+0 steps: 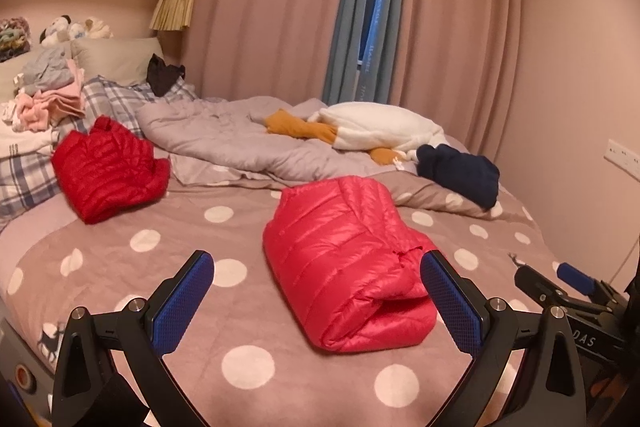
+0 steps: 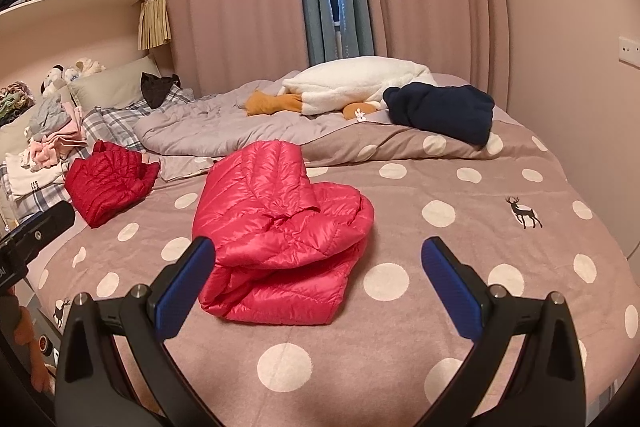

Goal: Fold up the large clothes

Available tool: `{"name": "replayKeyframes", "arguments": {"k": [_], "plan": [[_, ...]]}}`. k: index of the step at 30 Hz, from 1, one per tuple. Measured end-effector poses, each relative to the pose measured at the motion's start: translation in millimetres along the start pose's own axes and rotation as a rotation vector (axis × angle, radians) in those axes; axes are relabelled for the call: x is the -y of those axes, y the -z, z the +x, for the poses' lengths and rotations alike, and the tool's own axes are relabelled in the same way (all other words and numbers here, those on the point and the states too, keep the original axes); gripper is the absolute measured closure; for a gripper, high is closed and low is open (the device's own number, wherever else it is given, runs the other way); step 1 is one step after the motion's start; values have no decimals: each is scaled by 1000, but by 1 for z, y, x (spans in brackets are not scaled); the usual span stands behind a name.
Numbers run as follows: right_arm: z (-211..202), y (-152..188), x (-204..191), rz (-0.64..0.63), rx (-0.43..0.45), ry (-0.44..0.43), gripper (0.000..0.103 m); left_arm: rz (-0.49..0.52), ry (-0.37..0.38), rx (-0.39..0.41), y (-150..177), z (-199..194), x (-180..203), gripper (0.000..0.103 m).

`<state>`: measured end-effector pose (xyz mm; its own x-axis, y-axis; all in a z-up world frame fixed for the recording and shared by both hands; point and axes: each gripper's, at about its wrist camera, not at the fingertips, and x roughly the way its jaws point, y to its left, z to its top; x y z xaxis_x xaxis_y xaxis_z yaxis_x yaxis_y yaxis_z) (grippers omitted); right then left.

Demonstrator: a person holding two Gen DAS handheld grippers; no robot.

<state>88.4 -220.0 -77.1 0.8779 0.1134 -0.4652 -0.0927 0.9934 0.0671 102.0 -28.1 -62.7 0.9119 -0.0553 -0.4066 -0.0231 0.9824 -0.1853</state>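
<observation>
A pink-red down jacket (image 1: 344,267) lies folded into a thick bundle on the polka-dot bedspread (image 1: 180,239); it also shows in the right wrist view (image 2: 280,235). My left gripper (image 1: 316,303) is open and empty, just in front of the bundle, its right fingertip beside the bundle's near corner. My right gripper (image 2: 318,283) is open and empty, hovering before the bundle's near right edge. In the left wrist view the right gripper (image 1: 560,279) shows at the right edge. A darker red down jacket (image 1: 108,171) lies folded at the left (image 2: 108,179).
A crumpled grey duvet (image 1: 240,143) with a white plush goose (image 1: 380,127) and a navy garment (image 1: 460,175) lies across the back. A stack of clothes (image 1: 52,95) and pillows sit at the far left. Curtains and wall bound the bed behind and right.
</observation>
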Motion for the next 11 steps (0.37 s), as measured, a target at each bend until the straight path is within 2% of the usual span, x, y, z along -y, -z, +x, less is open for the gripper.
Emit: {"name": "replayKeyframes", "arguments": {"k": [11], "plan": [[-2, -1, -2, -10, 1, 7, 0, 11, -1, 3, 2, -3, 2, 1]]}}
